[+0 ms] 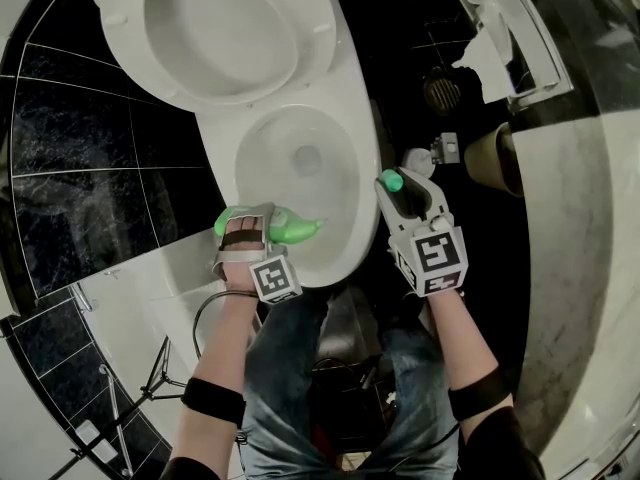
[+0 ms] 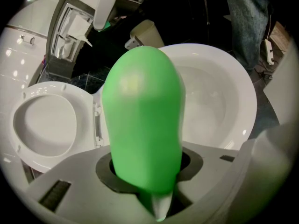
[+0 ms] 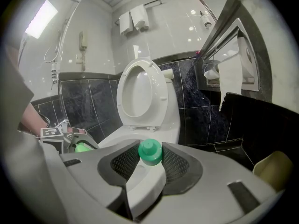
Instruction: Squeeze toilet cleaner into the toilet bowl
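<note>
bottle between left gripper jaws, green cap between right gripper jaws

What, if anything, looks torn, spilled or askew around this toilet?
Only the white tissue sheet hanging from the recessed wall holder: its lower edge is ragged and torn. No spill shows on the white ceramic toilet bowl; the green plastic cleaner bottle and small green cap are both gripped.

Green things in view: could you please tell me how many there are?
2. A bottle is clamped in the left gripper over the bowl; a cap is gripped by the right gripper. I see no others.
</note>
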